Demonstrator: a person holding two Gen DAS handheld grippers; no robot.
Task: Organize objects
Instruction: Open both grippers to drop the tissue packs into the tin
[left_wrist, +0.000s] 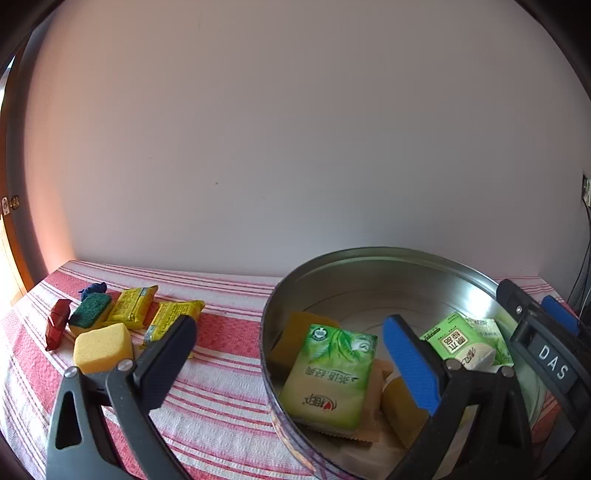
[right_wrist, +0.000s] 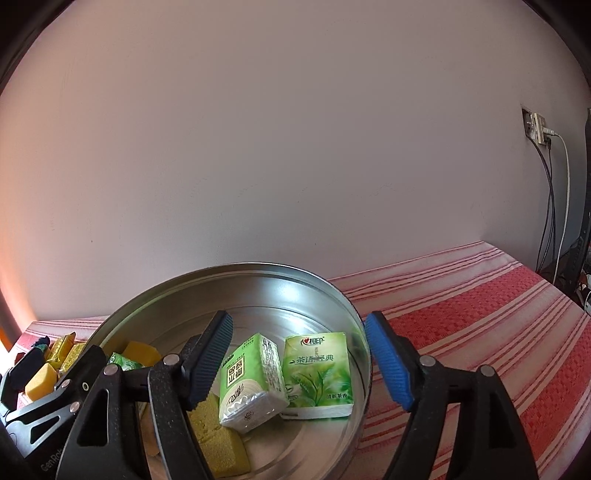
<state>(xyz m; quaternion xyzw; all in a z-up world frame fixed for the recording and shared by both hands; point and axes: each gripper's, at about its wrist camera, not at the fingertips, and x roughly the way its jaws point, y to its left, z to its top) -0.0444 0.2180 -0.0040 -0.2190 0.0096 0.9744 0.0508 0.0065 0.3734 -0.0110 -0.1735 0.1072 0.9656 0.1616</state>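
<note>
Left wrist view shows the left gripper (left_wrist: 291, 354) spread wide and empty, one finger over the striped cloth (left_wrist: 221, 387) and the blue-padded finger over the round metal tin (left_wrist: 369, 258). Right wrist view shows the right gripper (right_wrist: 299, 358) also spread and holding nothing, its jaws straddling the tin's right wall, one inside and one outside.

The step in hand looks like fetching the next loose item from the cluster at the far left of the cloth. To do it well, the left gripper should swing away from the tin and take the nearest piece, the yellow sponge (left_wrist: 102, 347), across its flat sides; it is soft, so a light squeeze is enough. The right gripper could steady the tin by its wall while things are dropped in.

Still outside the tin: the yellow sponge, a sponge with a green scrub top (left_wrist: 90, 312), two yellow snack packets (left_wrist: 133, 306), a red wrapped candy (left_wrist: 57, 323), and a small dark blue item (left_wrist: 92, 290) that is too small to identify.

Inside the tin lie two green tissue packs (right_wrist: 319, 373) flat on the bottom, a third smaller green pack (right_wrist: 251, 384) leaning against one of them, yellow sponges (right_wrist: 218, 432), and what may be a tan wrapper (left_wrist: 373, 402) under a pack.
</note>
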